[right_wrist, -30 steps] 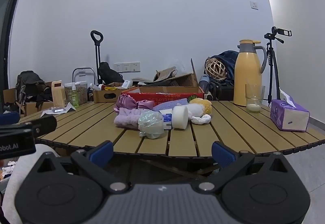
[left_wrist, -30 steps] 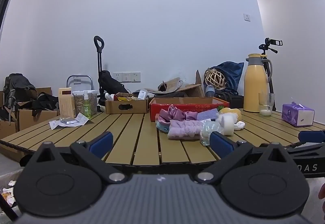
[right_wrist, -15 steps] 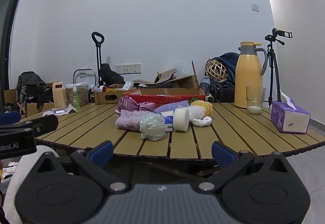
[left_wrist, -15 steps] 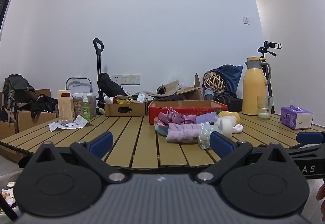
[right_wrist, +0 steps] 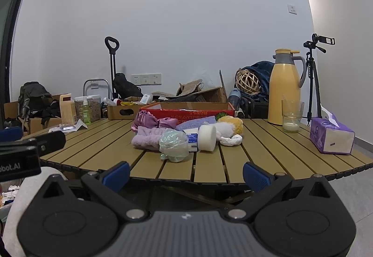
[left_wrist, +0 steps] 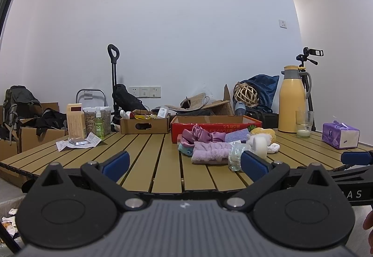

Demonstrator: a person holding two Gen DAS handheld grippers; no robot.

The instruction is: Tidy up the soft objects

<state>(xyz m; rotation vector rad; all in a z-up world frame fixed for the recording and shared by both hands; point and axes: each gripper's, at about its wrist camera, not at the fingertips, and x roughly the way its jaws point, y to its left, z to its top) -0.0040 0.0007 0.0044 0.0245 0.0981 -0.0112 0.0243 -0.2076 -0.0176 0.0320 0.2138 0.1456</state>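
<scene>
A heap of soft things lies mid-table in front of a red cardboard box [right_wrist: 186,111]: a lilac towel [right_wrist: 148,138], a purple satin scrunchie [right_wrist: 151,120], a shiny clear bag [right_wrist: 173,145], a white foam roll [right_wrist: 207,138], a yellow and white plush [right_wrist: 229,126]. The heap also shows in the left wrist view, with the towel [left_wrist: 209,152] and the box [left_wrist: 214,125]. My left gripper [left_wrist: 185,162] is open and empty at the table's near edge. My right gripper [right_wrist: 186,173] is open and empty, short of the table edge, facing the heap.
The wooden slat table [right_wrist: 256,145] carries a yellow thermos [right_wrist: 283,91], a glass [right_wrist: 291,117], a purple tissue pack [right_wrist: 331,138], a brown cardboard tray [left_wrist: 144,125], jars and a green bottle [left_wrist: 99,123]. Bags, boxes and a tripod [right_wrist: 313,79] stand behind.
Both grippers have risen slightly and the views have tilted, so the table sits lower in frame. Nothing on the table has moved.
</scene>
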